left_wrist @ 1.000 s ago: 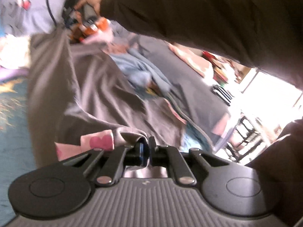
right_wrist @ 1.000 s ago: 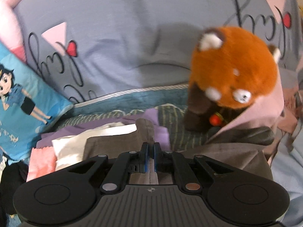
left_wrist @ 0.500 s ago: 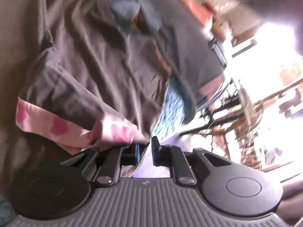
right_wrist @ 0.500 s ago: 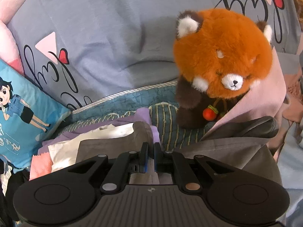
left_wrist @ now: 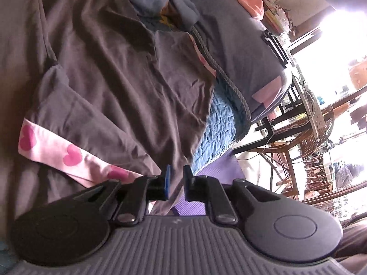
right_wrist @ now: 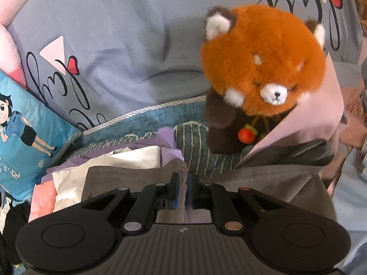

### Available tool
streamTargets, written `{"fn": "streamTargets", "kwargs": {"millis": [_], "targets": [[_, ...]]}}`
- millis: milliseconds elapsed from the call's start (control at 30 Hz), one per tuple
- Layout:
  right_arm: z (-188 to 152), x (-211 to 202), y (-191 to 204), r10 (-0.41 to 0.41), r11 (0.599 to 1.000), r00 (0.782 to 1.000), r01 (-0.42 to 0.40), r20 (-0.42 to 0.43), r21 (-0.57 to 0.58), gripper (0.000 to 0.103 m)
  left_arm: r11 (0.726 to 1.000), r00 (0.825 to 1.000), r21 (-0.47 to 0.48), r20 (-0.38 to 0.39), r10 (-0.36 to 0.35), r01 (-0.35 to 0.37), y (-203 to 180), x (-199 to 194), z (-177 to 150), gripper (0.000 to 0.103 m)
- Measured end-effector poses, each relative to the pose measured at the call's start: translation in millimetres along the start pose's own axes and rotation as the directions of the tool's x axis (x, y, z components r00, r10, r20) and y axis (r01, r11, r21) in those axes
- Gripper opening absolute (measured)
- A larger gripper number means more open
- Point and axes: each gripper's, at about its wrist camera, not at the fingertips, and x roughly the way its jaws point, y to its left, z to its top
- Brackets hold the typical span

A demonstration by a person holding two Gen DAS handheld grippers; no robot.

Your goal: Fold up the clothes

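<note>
left hand-held gripper (left_wrist: 176,181): jaws slightly parted | right hand-held gripper (right_wrist: 182,189): jaws pinched together

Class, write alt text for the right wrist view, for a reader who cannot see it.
The right hand-held gripper pinches a fold of grey garment. Behind it an orange plush red panda sits on a teal quilt, beside a cartoon cushion.

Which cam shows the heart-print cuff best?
Left wrist. The pink cuff with its hearts runs clear across the lower left, ending beside the open left gripper. The right wrist view shows no cuff, only the right gripper shut on a grey fabric fold.
</note>
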Motion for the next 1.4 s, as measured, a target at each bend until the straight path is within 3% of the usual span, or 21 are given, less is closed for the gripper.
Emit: {"fn": "streamTargets", "kwargs": {"millis": [467,767,867,1000,1067,1200,1300,1400], "targets": [[-5,-36,-14,0.000,1.000,0.999,0.001,0.037,-0.013,0.010,0.985,0.999,0.169,0.037,0.031,-0.036,-45,-16,-6,0.011],[-51,-86,-6,0.047,0.991,0.998,-0.043,0.032,-0.125,0.010,0.976,0.991,0.190,0.102,0.085,-0.103,-74,-34,-24,0.011],[-78,-108,-2,0.085,0.984,0.996,-0.080,0.023,-0.158,0.011,0.973,0.983,0.181,0.138,0.118,-0.143,-80,-45,-34,0.012],[-124,-139,-2,0.127,0.964,0.992,-0.122,0.007,-0.238,0.016,0.979,0.966,0.100,0.205,0.156,-0.180,-71,-72,-54,0.017],[-154,-155,-6,0.151,0.950,0.989,-0.146,-0.005,-0.277,0.018,0.979,0.953,0.048,0.246,0.178,-0.196,-63,-87,-61,0.028],[-213,-184,-16,0.198,0.917,0.980,-0.197,-0.032,-0.346,0.020,0.965,0.920,-0.063,0.294,0.260,-0.253,-42,-118,-82,0.033],[-262,-206,-15,0.214,0.858,0.976,-0.211,-0.046,-0.469,0.022,0.946,0.890,-0.147,0.321,0.323,-0.290,-26,-140,-97,0.038],[-311,-226,-10,0.222,0.768,0.973,-0.212,-0.060,-0.605,0.025,0.922,0.876,-0.229,0.307,0.372,-0.311,-8,-148,-111,0.038]]}}
